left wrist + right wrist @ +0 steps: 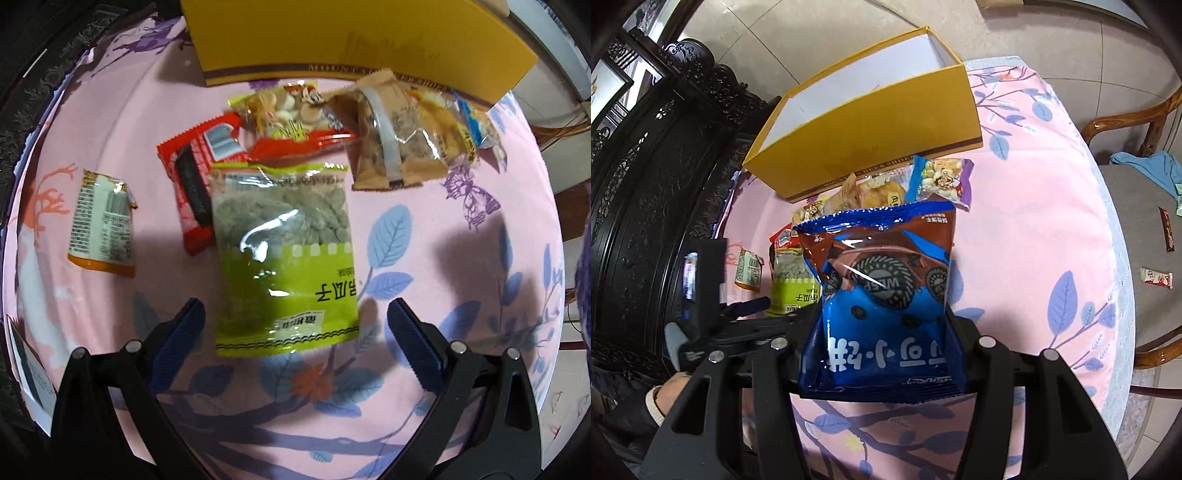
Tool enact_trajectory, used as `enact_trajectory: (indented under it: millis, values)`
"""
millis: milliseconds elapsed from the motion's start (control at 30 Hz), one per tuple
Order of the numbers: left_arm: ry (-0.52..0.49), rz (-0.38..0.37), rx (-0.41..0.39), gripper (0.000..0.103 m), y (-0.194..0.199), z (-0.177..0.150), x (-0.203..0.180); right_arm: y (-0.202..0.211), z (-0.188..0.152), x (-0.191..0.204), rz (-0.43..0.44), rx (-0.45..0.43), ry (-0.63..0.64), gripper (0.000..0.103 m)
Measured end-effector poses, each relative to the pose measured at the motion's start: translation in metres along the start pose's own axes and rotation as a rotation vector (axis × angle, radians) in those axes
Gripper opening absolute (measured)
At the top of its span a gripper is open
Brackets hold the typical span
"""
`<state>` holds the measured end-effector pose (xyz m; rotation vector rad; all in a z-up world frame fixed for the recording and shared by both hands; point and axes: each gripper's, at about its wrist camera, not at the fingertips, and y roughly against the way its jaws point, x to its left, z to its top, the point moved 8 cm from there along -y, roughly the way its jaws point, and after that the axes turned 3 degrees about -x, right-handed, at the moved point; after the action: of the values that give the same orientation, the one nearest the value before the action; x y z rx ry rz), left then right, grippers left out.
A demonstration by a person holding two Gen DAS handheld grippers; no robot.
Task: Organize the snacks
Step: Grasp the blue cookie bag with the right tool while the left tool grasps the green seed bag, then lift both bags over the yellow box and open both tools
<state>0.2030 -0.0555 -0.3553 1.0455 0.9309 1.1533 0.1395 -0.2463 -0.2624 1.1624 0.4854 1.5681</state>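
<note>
My right gripper (882, 328) is shut on a blue and brown cookie bag (882, 295) and holds it above the pink tablecloth. My left gripper (293, 325) is open, its fingers either side of the near end of a green seed bag (284, 258) that lies flat; the bag also shows in the right wrist view (792, 284). Behind it lie a red packet (195, 177), a small orange and white packet (101, 229), a brown packet (391, 136) and several others. An open yellow box (871, 136) stands at the back.
The table has a pink floral cloth (1034, 236). A dark carved cabinet (646, 184) stands at the left. A wooden chair (1145, 206) at the right holds small packets and a blue cloth.
</note>
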Motion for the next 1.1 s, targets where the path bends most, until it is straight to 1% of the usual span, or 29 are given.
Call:
enact_trajectory:
  millis: [67, 133, 200, 233, 267, 367, 433, 533, 700, 867, 1000, 1100]
  values:
    - [0.011, 0.002, 0.018, 0.095, -0.007, -0.001, -0.002, -0.001, -0.001, 0.001, 0.005, 0.003, -0.006, 0.056]
    - [0.009, 0.020, 0.009, 0.093, -0.008, 0.002, -0.003, -0.002, -0.002, 0.000, 0.004, 0.005, -0.007, 0.056]
    - [0.005, 0.037, -0.001, 0.088, -0.008, 0.003, -0.005, -0.003, -0.002, -0.001, 0.006, 0.009, -0.011, 0.056]
    - [0.005, 0.039, -0.009, 0.082, -0.007, 0.005, -0.005, -0.004, -0.002, -0.001, 0.007, 0.011, -0.012, 0.056]
    - [0.002, 0.040, -0.021, 0.072, -0.005, 0.007, -0.006, -0.004, -0.002, -0.002, 0.006, 0.012, -0.014, 0.056]
    - [-0.021, 0.024, -0.036, 0.066, -0.001, 0.011, -0.009, -0.005, -0.002, -0.003, 0.007, 0.012, -0.023, 0.056]
    - [-0.029, 0.008, -0.040, 0.065, 0.003, 0.009, -0.010, -0.005, -0.001, -0.002, 0.004, 0.011, -0.020, 0.056]
    - [-0.010, -0.047, -0.046, 0.064, 0.015, -0.001, -0.013, -0.004, 0.000, -0.001, 0.005, 0.009, -0.015, 0.056]
    - [0.014, -0.095, -0.118, 0.064, 0.045, -0.004, -0.003, -0.004, 0.002, 0.004, 0.009, 0.007, -0.004, 0.056]
    - [0.043, -0.092, -0.205, 0.064, 0.082, 0.008, 0.011, 0.000, 0.006, 0.012, 0.018, -0.004, 0.021, 0.056]
    - [0.040, -0.075, -0.248, 0.064, 0.102, 0.020, 0.022, 0.005, 0.012, 0.022, 0.029, -0.021, 0.045, 0.056]
    - [0.050, -0.075, -0.272, 0.064, 0.116, 0.027, 0.026, 0.008, 0.016, 0.027, 0.039, -0.030, 0.051, 0.056]
